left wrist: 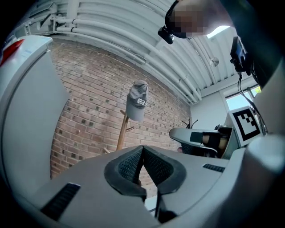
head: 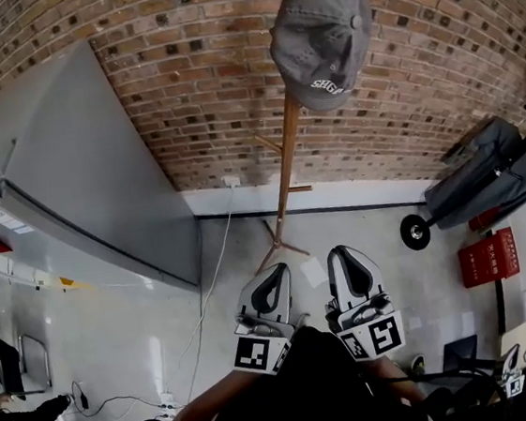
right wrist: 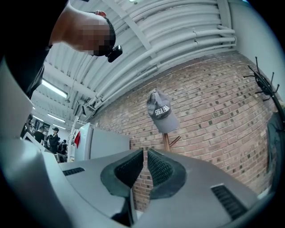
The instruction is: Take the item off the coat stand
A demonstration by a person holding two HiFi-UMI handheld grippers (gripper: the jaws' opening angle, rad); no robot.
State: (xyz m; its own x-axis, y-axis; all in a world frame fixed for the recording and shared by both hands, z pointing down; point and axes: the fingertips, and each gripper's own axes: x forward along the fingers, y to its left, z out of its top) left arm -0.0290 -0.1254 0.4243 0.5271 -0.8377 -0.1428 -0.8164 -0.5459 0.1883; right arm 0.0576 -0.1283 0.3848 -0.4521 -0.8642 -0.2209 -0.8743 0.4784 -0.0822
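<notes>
A grey cap (head: 323, 33) with pale lettering hangs on top of a wooden coat stand (head: 287, 169) against the brick wall. Both grippers are held low in front of the person, well short of the stand and below the cap. My left gripper (head: 270, 289) is shut with nothing between its pads. My right gripper (head: 351, 275), beside it, is also shut and empty. In the left gripper view the cap (left wrist: 137, 101) sits above the closed jaw tips (left wrist: 142, 148). In the right gripper view the cap (right wrist: 161, 113) hangs just right of the closed tips (right wrist: 145, 151).
A tall grey fridge (head: 71, 179) stands left of the stand. A white cable (head: 207, 296) trails from a wall socket across the floor. A dark wheeled cart (head: 486, 179) and a red box (head: 488, 256) sit at the right. People (right wrist: 53, 138) stand far off behind the fridge.
</notes>
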